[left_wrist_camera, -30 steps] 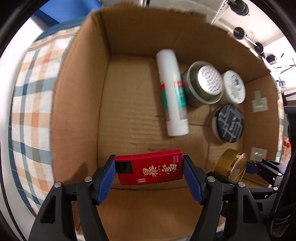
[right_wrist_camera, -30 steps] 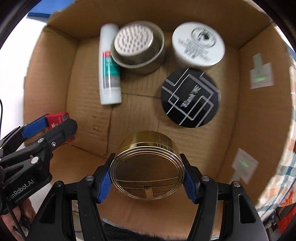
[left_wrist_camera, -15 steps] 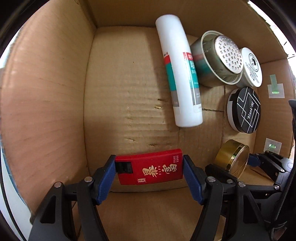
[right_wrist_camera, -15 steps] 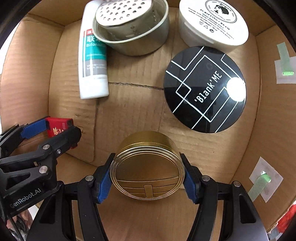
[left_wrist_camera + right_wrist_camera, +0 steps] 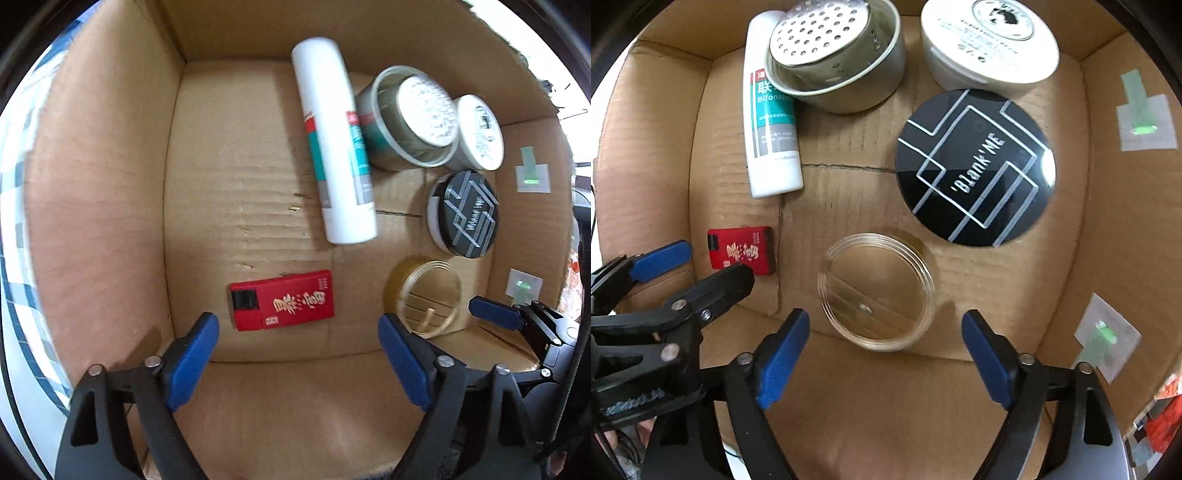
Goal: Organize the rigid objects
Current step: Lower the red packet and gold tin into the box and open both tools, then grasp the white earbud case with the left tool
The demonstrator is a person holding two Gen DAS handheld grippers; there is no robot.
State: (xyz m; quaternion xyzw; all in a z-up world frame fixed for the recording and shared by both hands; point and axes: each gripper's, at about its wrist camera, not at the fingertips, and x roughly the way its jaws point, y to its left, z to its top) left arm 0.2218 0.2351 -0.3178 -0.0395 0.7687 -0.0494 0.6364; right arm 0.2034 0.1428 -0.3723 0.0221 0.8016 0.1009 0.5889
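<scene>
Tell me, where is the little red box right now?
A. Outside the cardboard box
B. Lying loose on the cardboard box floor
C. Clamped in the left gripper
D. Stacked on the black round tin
B: the red box lies flat on the floor of the cardboard box, ahead of the left gripper, whose jaws have just been opening and stand clear of it.

place: home, likely | evidence: plaid cloth point(image 5: 22, 206) under cardboard box point(image 5: 99, 192) of toiletries
</scene>
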